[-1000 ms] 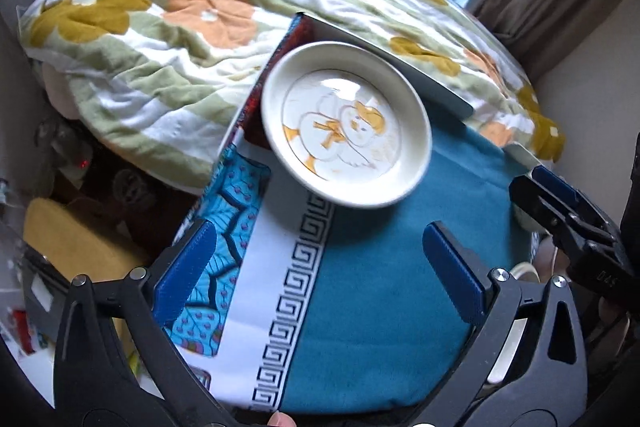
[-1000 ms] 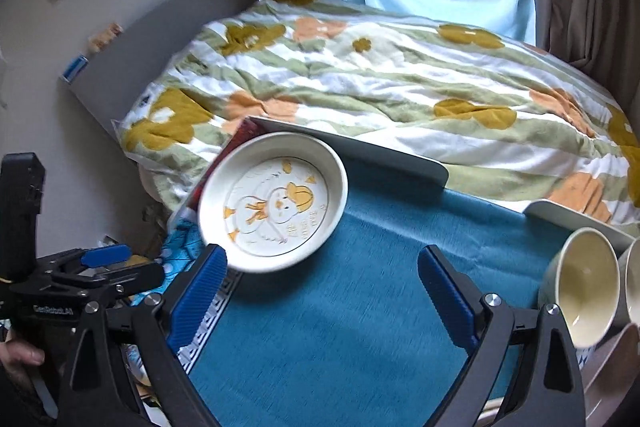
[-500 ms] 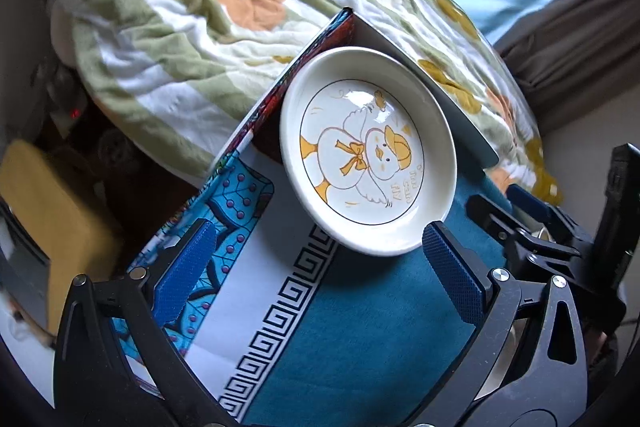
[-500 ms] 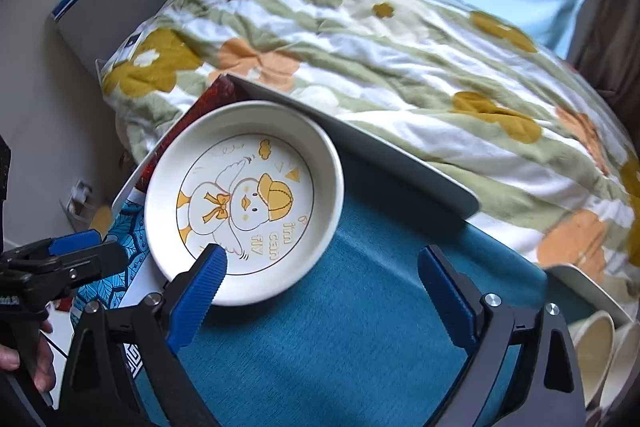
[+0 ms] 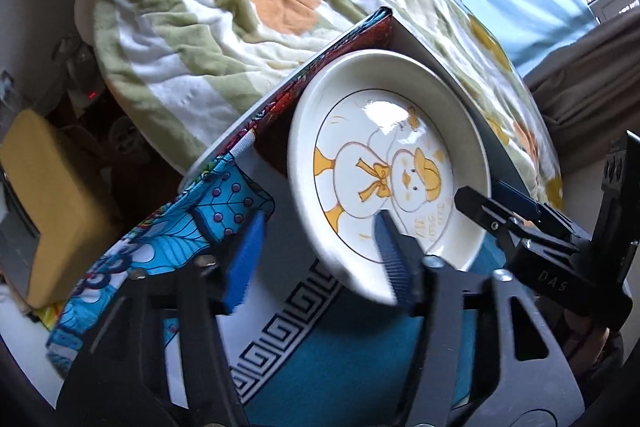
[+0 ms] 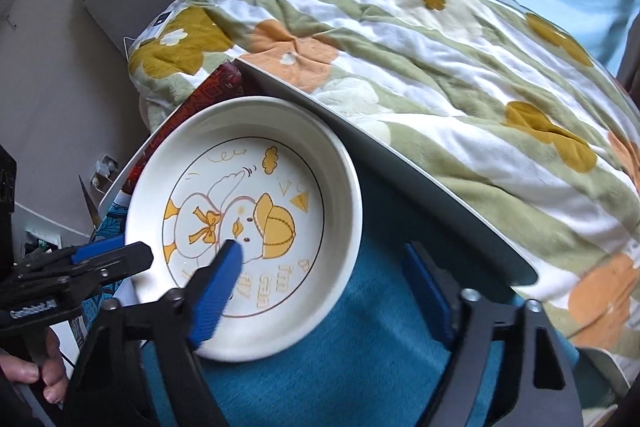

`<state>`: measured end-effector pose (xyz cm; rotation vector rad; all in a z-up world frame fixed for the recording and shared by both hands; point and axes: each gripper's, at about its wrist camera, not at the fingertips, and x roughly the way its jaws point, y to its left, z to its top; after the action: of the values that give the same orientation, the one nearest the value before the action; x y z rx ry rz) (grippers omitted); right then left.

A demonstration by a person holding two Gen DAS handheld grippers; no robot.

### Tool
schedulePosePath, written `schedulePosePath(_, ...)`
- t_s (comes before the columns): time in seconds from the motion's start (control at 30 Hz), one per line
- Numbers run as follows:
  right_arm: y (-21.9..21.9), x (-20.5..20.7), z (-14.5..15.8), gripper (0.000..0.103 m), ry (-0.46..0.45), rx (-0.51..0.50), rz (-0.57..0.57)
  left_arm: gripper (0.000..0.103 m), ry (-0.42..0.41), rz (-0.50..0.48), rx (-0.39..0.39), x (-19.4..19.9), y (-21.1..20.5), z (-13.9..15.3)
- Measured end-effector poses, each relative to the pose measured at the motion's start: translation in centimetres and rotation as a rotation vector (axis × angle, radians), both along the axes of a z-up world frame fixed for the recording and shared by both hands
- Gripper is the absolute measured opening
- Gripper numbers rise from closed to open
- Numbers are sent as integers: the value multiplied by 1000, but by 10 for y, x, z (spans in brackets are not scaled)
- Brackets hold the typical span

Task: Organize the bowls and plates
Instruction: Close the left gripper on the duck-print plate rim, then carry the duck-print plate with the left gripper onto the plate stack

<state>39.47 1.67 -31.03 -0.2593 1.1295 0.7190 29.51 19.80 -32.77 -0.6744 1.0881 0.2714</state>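
A white shallow plate (image 5: 384, 131) with a yellow duck drawing lies on the blue cloth near the table's far left corner. My left gripper (image 5: 318, 251) straddles its near left rim, one finger over the inside and one outside. Its jaws are closing, and a gap still shows beside the rim. In the right wrist view my right gripper (image 6: 320, 287) straddles the near right rim of the plate (image 6: 248, 187) the same way, jaws closing, pads clear of the rim. Each gripper appears in the other's view: the right gripper (image 5: 484, 197) and the left gripper (image 6: 120, 253).
The table (image 6: 360, 367) has a blue cloth with a patterned border (image 5: 288, 315). Its edge butts against a bed with a floral blanket (image 6: 440, 67). A yellow block (image 5: 44, 195) sits lower left. A person's hand (image 6: 24, 383) holds the left gripper's handle.
Both grippers have sunk and come in over the plate from either side. Their jaws have narrowed from wide open. The cups at the right have left the right wrist view.
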Motion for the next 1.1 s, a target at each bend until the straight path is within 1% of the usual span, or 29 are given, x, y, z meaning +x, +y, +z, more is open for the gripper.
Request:
schedulePosePath(0.07, 0, 4, -4, 61, 8, 17, 5, 40, -6, -3, 16, 1, -2, -5)
schedulePosePath(0.1, 0, 4, -5, 57, 8, 19, 6, 35, -7, -3, 24, 2, -3, -7)
schedulePosePath(0.17, 0, 6, -9, 52, 6, 25, 6, 30, -21, -2, 35, 4, -5, -9)
schedulePosePath(0.23, 0, 8, -11, 45, 15, 26, 3, 20, -37, -6, 45, 5, -5, -8)
schedulePosePath(0.27, 0, 9, -12, 41, 13, 32, 1, 20, -41, -6, 56, 6, -5, -8)
schedulePosePath(0.3, 0, 10, -12, 34, 8, 35, 1, 19, -45, -2, 71, 7, -4, -7)
schedulePosePath(0.33, 1, 11, -12, 31, 4, 37, 6, 17, -49, 2, 78, 7, -3, -8)
schedulePosePath(0.4, 1, 14, -13, 19, 6, 41, 11, 14, -56, 14, 97, 8, 1, -7)
schedulePosePath(0.5, 1, 14, -13, 17, 0, 49, 10, 13, -63, 5, 121, 11, 2, -7)
schedulePosePath(0.57, -2, 15, -13, 16, 0, 61, 1, 13, -58, -17, 158, 12, -1, -6)
schedulePosePath(0.7, -5, 11, -12, 15, -11, 65, -2, 13, -62, -53, 203, 12, -4, -5)
schedulePosePath(0.8, -6, 6, -9, 15, -35, 67, -8, 13, -75, -78, 227, 11, -7, -2)
schedulePosePath(0.97, -12, -4, -1, 16, -75, 68, -26, 14, -84, -98, 219, 10, -11, 4)
schedulePosePath(1.1, -23, -17, 12, 16, -116, 75, -63, 14, -108, -140, 221, 7, -17, 17)
